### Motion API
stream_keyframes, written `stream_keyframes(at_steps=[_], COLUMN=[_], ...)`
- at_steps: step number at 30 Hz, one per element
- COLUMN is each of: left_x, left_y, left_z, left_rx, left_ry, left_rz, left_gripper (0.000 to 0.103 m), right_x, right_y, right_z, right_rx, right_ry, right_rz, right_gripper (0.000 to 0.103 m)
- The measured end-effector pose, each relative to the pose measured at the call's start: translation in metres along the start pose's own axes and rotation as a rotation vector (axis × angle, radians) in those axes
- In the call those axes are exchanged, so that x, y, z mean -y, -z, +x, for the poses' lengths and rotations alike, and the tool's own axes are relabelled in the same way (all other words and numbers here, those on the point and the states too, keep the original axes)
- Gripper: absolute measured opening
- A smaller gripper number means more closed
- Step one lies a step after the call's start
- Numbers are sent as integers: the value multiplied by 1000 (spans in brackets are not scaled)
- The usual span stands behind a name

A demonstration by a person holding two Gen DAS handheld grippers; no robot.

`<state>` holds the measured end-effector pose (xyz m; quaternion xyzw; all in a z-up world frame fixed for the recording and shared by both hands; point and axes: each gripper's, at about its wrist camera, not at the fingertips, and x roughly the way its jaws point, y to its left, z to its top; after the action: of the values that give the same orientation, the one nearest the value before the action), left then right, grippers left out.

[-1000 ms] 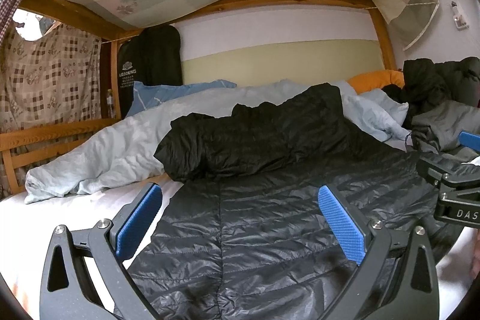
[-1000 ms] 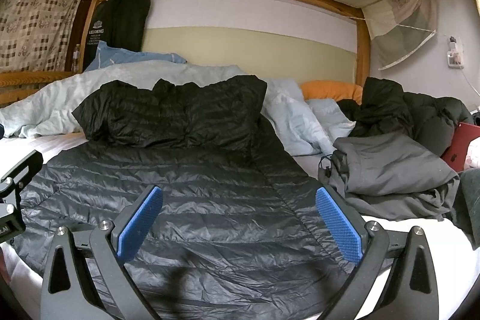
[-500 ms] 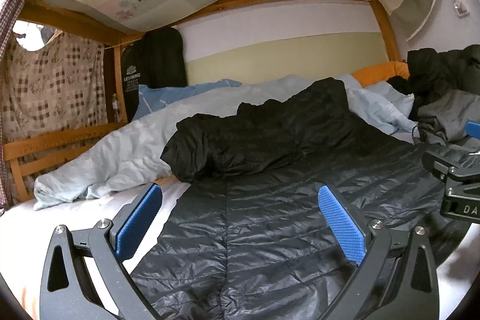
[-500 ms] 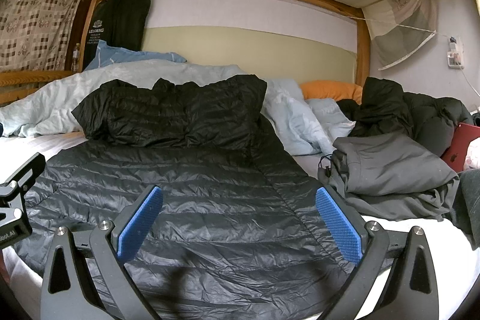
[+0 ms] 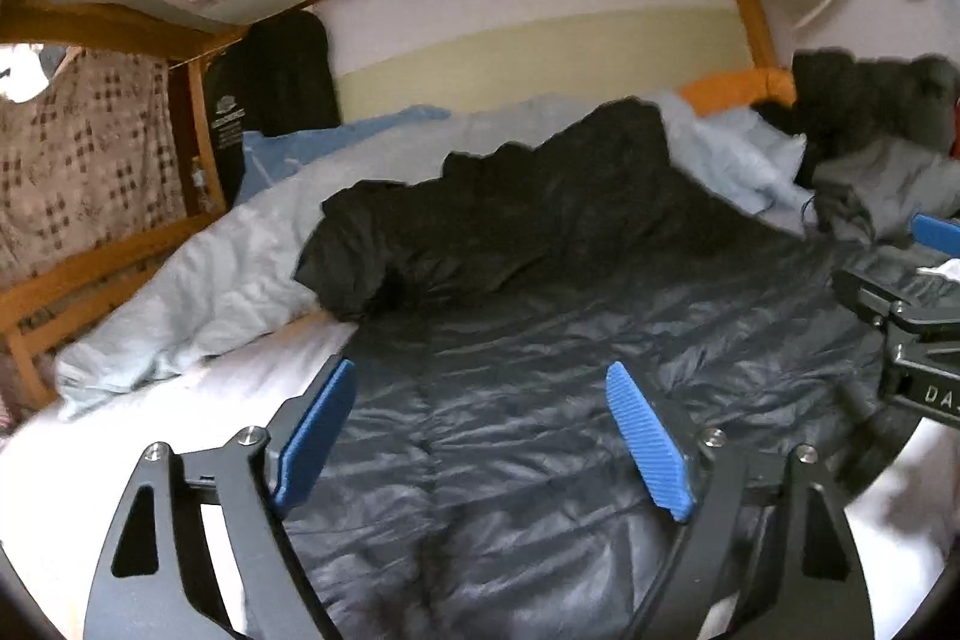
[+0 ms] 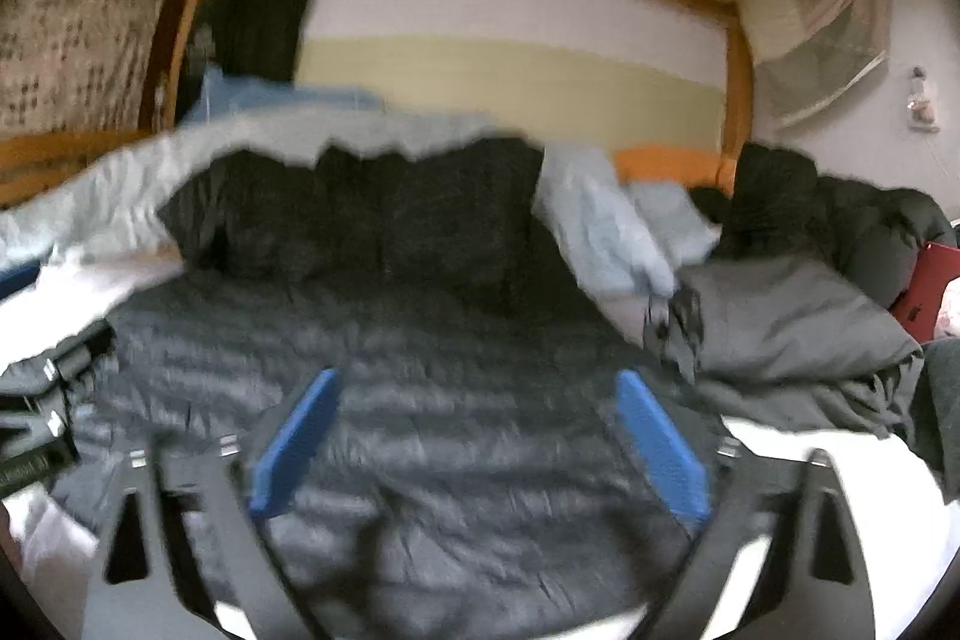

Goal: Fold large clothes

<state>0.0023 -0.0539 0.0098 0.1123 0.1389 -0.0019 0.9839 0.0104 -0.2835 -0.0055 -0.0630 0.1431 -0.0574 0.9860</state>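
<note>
A large dark quilted down jacket [image 5: 570, 292] lies spread flat on the bed, with its black upper part [image 5: 480, 220] bunched toward the far side. My left gripper [image 5: 480, 376] hovers over the jacket's near left part; its jaws are closing, and the blue pads [image 5: 318, 424] press on nothing. My right gripper [image 6: 477, 382] hovers over the same jacket [image 6: 420, 340] near its right edge, its jaws also closing with only the fabric below them. The right wrist view is blurred. At the right edge of the left wrist view shows the other gripper's black frame [image 5: 900, 316].
A light blue duvet [image 5: 210, 280] is heaped along the far left, against the wooden bed rail [image 5: 90, 268]. A grey garment [image 6: 780, 328], a black puffy coat [image 6: 810, 202] and a red flat item [image 6: 930, 280] lie to the right. White sheet [image 5: 180, 412] shows at the near left.
Both grippers' blue pads now stand closer together than before. The left view has tilted slightly, and the right view has become blurred. The jacket lies as it did.
</note>
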Motion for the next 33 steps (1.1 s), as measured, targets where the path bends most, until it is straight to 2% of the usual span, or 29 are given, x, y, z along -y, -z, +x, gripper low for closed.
stream_keyframes(at_steps=[3, 5, 6, 8, 11, 15, 17, 18, 20, 21, 22, 23, 24, 25, 29, 31, 33], left_x=[-17, -30, -36, -47, -67, -94, -99, -101, -100, -100, -99, -99, -99, -99, -102, -107, -116], left_y=[-20, -34, -42, -54, -70, -65, -54, -47, -31, -20, -12, -3, 5, 14, 43, 57, 71], left_z=[-30, -42, -48, -58, -61, -54, -43, -34, -11, -1, 5, 11, 18, 22, 44, 53, 61], left_rx=[61, 60, 63, 69, 33, -5, -69, -135, -280, -340, -376, -412, -453, -483, -596, -642, -688], left_ry=[54, 70, 68, 38, -8, -4, -26, -35, -55, -53, -50, -42, -24, -12, 9, 24, 71], left_rz=[-72, -110, -115, -90, -51, -109, -114, -112, -98, -100, -106, -113, -124, -134, -194, -239, -329], left_gripper=[85, 84, 85, 85, 92, 99, 100, 101, 101, 101, 101, 101, 101, 101, 98, 87, 76], right_x=[25, 43, 56, 77, 103, 129, 142, 145, 161, 169, 180, 187, 195, 200, 203, 196, 187], right_y=[-14, -25, -33, -49, -68, -82, -79, -74, -54, -43, -31, -19, -11, -5, 21, 25, 30], right_z=[-22, -33, -41, -45, -57, -54, -39, -32, -7, 5, 16, 21, 29, 33, 40, 46, 52], right_rx=[-36, -76, -74, -143, -113, -132, -218, -245, -384, -441, -501, -507, -559, -582, -573, -608, -639], right_ry=[-19, -32, -39, -61, -47, -26, -35, -45, -147, -168, -146, -144, -122, -105, -116, -152, -154], right_rz=[75, 113, 125, 152, 109, 55, 45, 44, 116, 163, 226, 273, 306, 319, 337, 327, 320], right_gripper=[84, 84, 84, 84, 84, 84, 84, 84, 84, 84, 84, 84, 84, 84, 84, 84, 83])
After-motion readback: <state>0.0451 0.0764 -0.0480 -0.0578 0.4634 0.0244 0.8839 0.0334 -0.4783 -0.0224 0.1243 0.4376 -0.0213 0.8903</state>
